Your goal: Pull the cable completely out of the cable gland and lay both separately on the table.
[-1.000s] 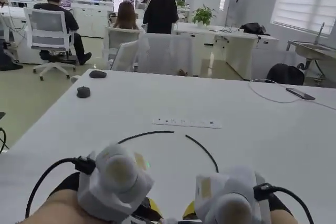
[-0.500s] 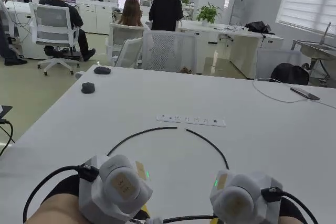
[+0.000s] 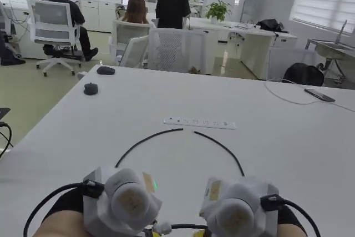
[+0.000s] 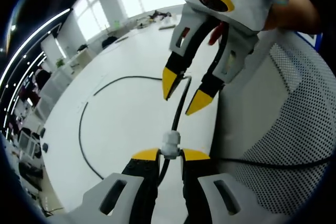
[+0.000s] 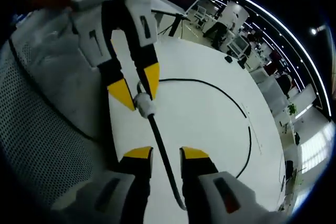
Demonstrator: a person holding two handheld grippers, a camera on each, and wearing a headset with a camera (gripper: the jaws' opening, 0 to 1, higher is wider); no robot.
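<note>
One gland [image 4: 170, 142] in left gripper [image 4: 171, 155]

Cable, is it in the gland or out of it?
In: the black cable passes through the white gland that the left gripper holds.

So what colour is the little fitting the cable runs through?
White cable gland, on a black cable; clearest in the left gripper view.

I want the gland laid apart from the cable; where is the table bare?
Free: the table inside the cable arc, this side of the power strip; also right of it, toward the phone. Crowded: the near edge, with left gripper, right gripper and cable gland.
</note>
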